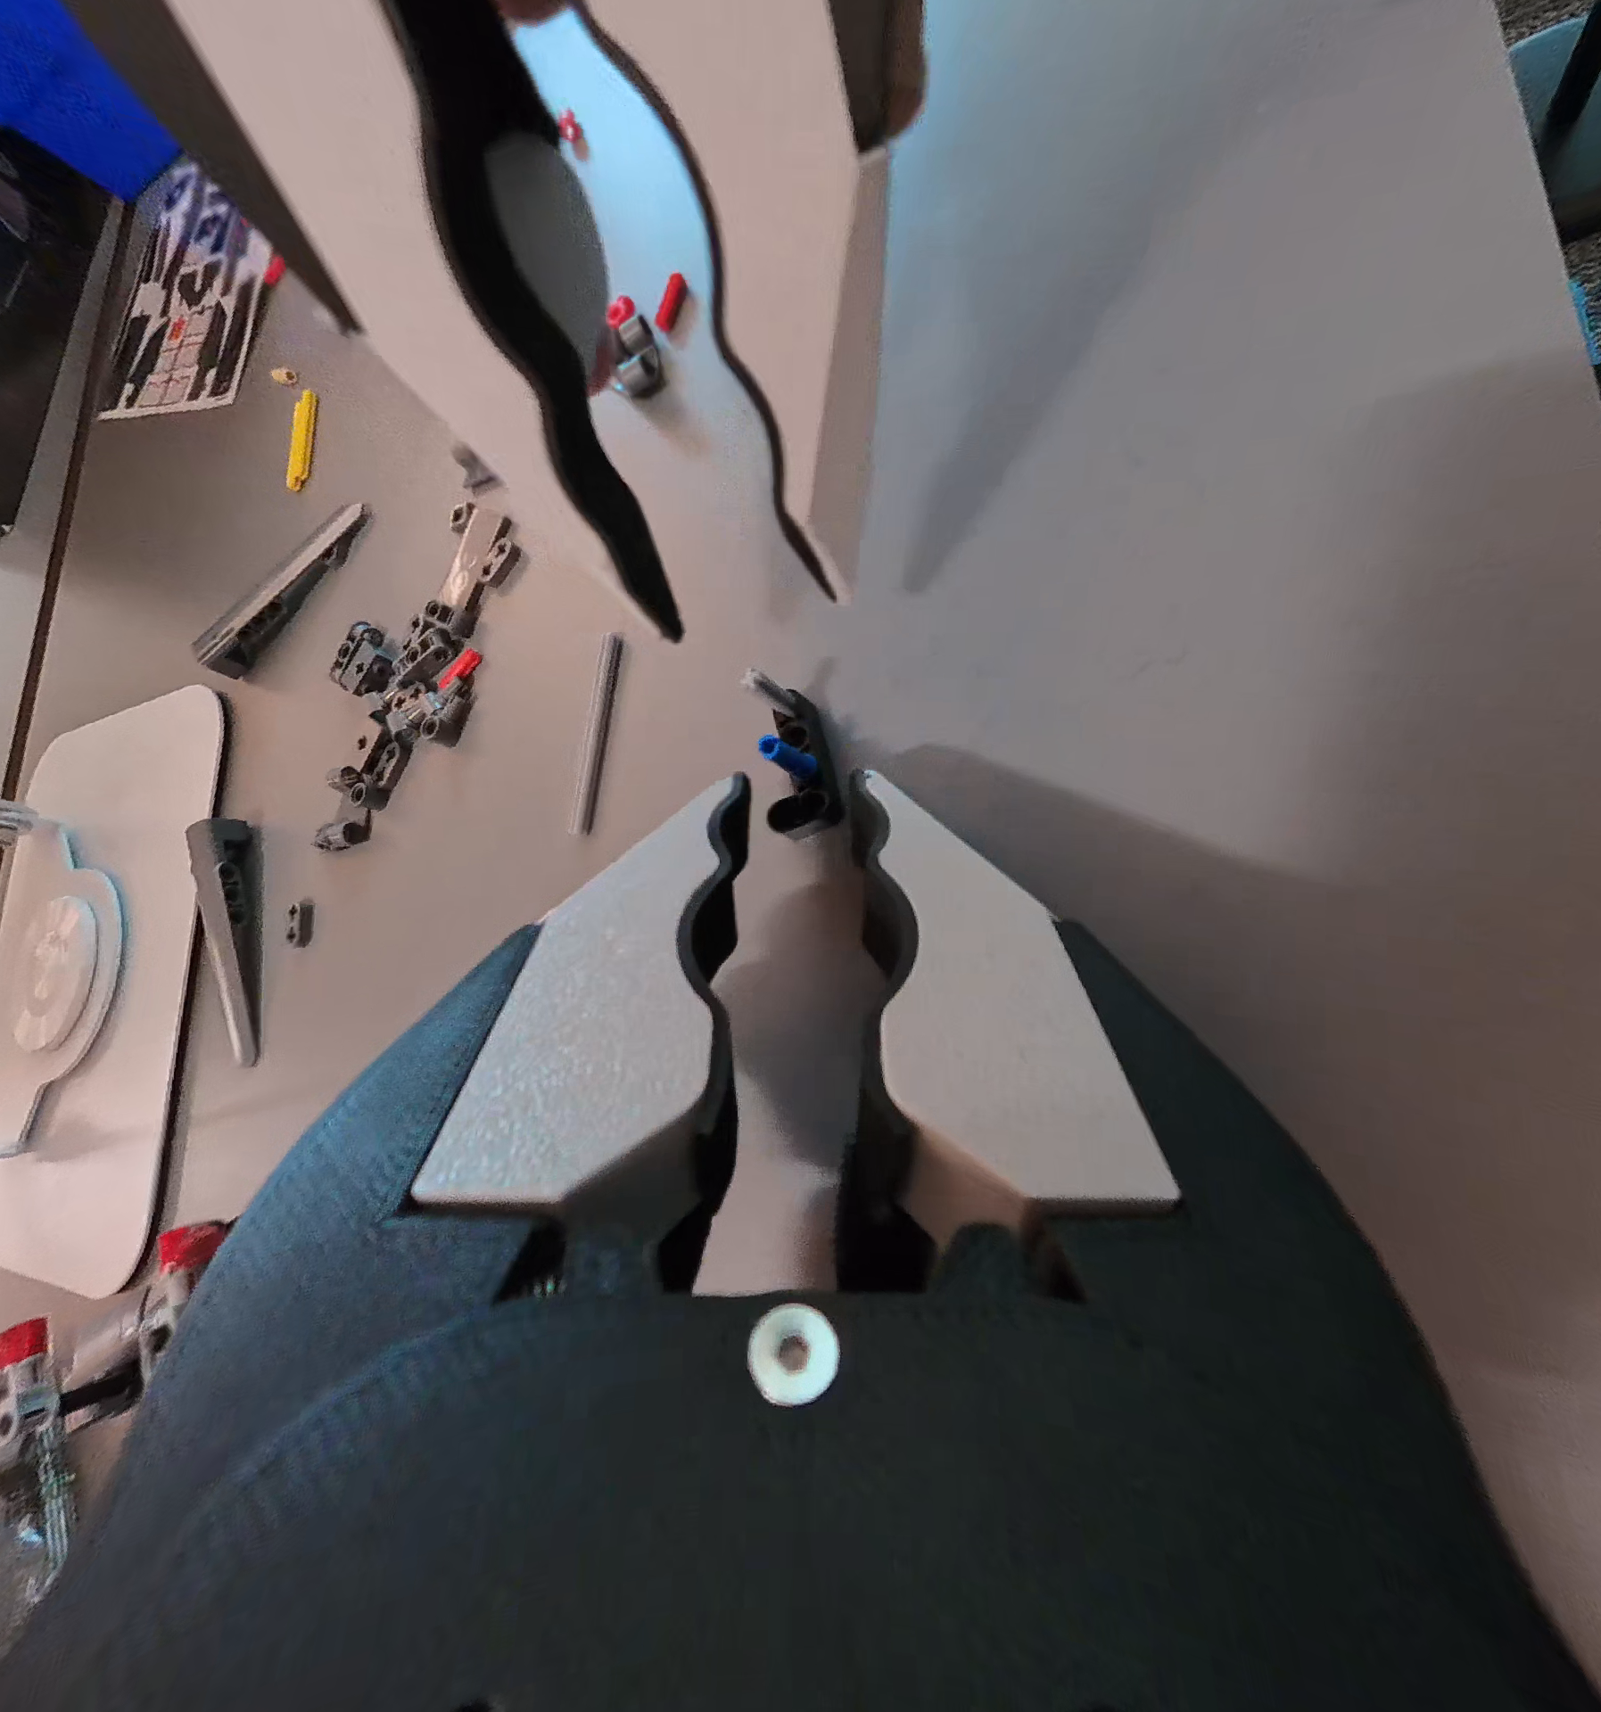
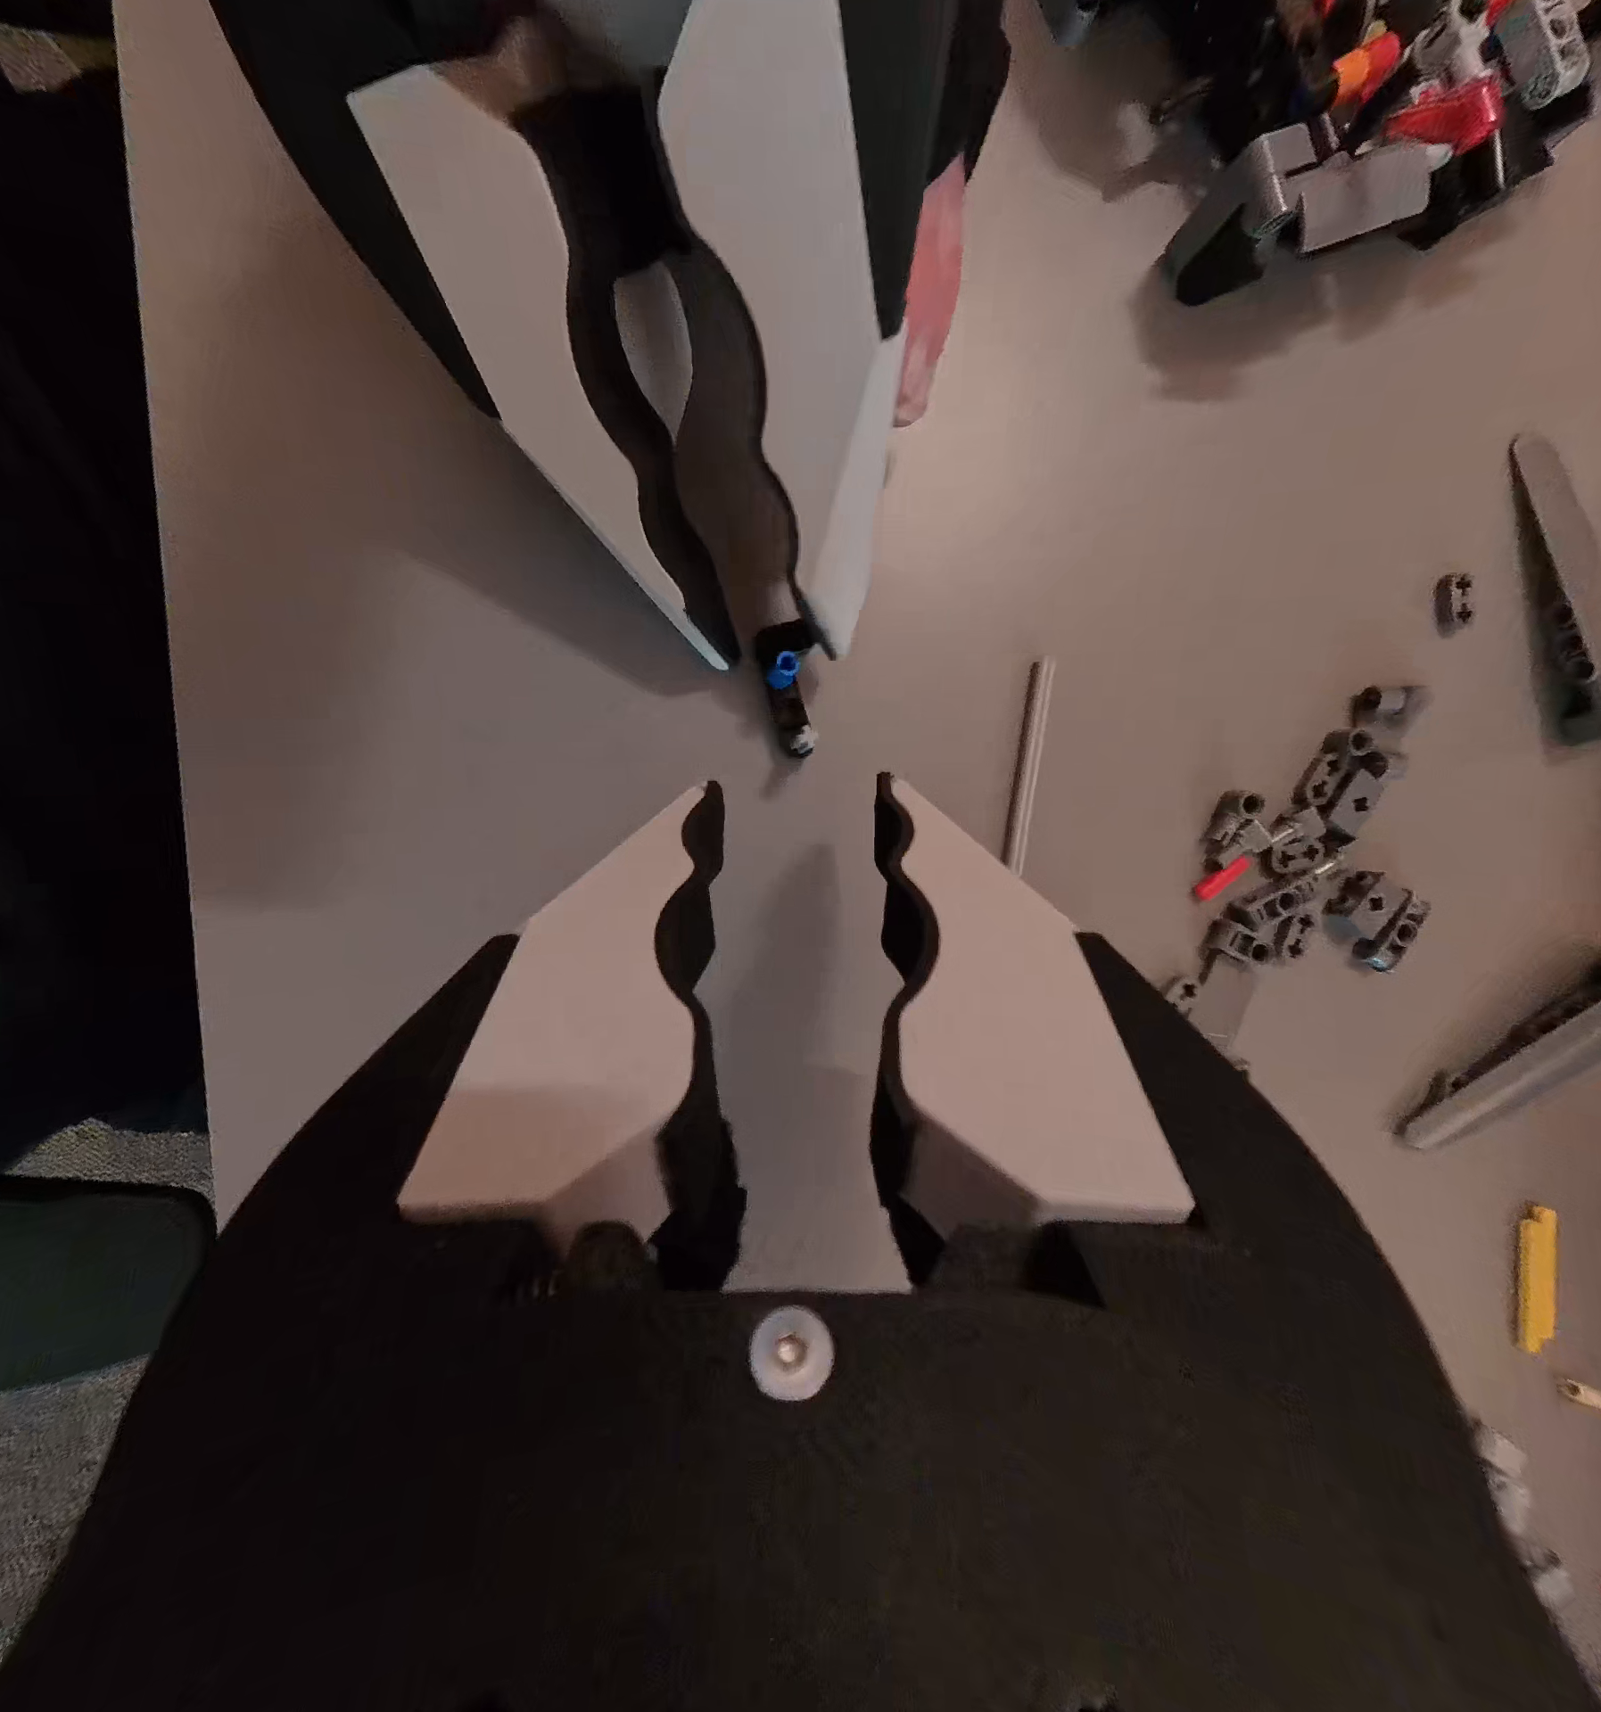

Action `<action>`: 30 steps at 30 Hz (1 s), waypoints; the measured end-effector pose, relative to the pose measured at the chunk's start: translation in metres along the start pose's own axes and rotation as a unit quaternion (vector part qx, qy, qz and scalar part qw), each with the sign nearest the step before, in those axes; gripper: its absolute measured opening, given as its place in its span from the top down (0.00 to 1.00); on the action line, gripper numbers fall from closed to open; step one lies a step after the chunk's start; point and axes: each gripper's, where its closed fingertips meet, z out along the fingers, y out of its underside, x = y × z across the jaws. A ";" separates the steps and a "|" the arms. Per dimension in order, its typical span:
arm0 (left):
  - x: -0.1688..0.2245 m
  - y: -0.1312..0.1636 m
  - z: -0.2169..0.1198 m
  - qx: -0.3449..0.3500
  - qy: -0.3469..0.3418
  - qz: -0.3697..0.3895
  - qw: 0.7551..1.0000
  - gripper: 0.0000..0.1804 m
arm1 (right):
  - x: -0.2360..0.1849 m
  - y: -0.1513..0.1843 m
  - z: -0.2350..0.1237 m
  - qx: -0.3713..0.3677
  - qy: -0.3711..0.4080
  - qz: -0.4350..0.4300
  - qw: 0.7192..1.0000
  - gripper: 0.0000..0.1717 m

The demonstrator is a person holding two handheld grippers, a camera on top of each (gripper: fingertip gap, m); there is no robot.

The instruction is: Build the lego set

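Left wrist view: left gripper is standing open around a small black beam with 1 blue pin, low at the table — a gap is showing beside 1 pad. It is looking light, stiff and slick — pinching its flat sides seems best. Farther off, right gripper is hanging open, empty.

Both grippers tip to tip, left gripper apparently parted, right gripper wider apart.

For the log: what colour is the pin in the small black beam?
Blue pin; clearest in left wrist view.
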 end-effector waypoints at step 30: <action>-0.016 -0.008 -0.026 0.023 -0.026 0.006 0.999 0.81 | 0.039 -0.011 -0.020 0.092 0.059 -0.030 0.994 0.77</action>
